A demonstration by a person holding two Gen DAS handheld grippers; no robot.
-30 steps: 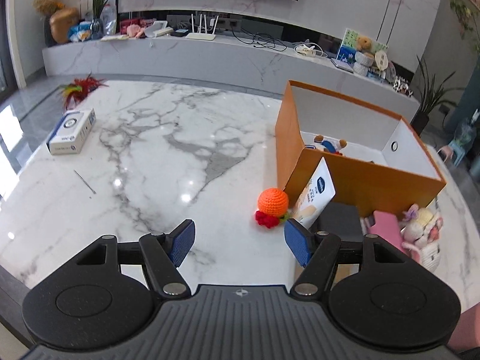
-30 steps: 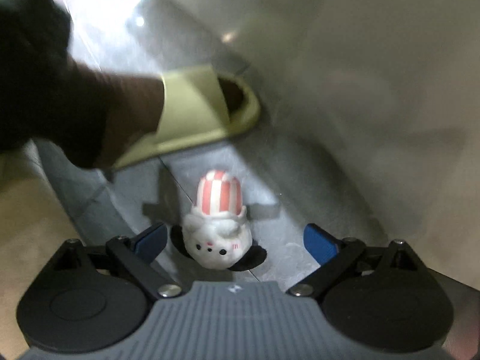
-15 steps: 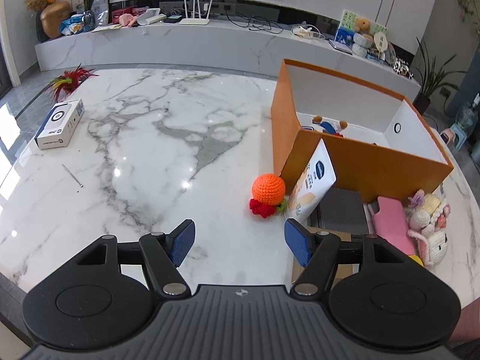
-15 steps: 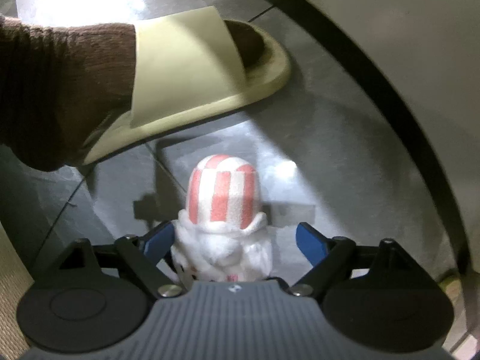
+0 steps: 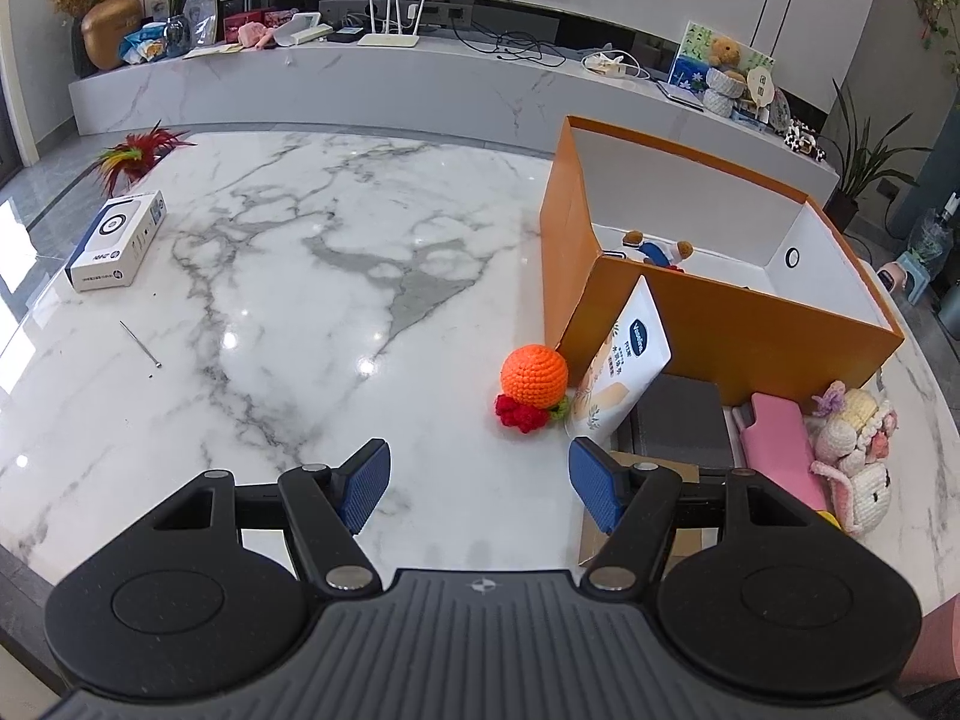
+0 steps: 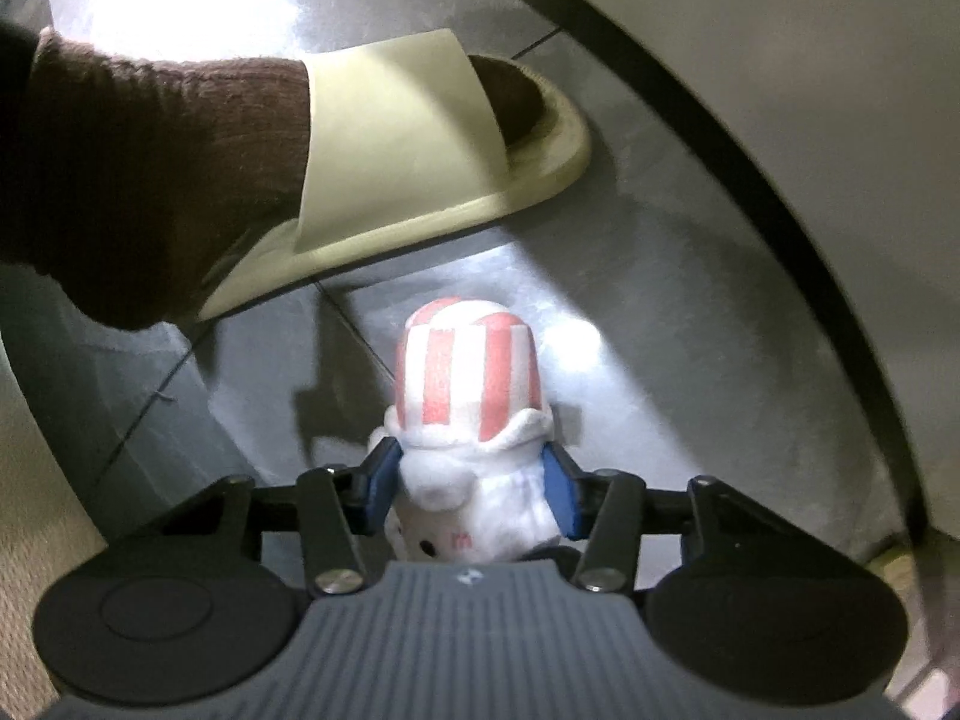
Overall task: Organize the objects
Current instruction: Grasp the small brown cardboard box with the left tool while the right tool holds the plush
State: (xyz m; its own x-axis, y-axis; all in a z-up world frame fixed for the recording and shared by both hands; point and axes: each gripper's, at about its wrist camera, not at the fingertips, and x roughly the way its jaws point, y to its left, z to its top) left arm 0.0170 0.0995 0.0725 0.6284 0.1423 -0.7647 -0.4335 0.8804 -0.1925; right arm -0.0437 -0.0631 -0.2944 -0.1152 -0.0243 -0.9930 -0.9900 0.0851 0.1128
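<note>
Down on the floor, the right tool (image 6: 470,483) pinches a striped-hat plush (image 6: 471,420). Above the tabletop (image 5: 288,276) the left tool (image 5: 477,480) hangs spread and empty. One toy lies in the orange box (image 5: 738,324); the crochet orange (image 5: 534,377) at 1 o'clock and more wait outside.

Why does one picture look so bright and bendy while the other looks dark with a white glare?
Left wrist view: even daylight, with small ceiling-light glints on the white marble table and fisheye bending its edges. Right wrist view: dim floor, blown-out glare behind the cream slipper, and the red-striped white plush toy slightly soft-focused.
</note>
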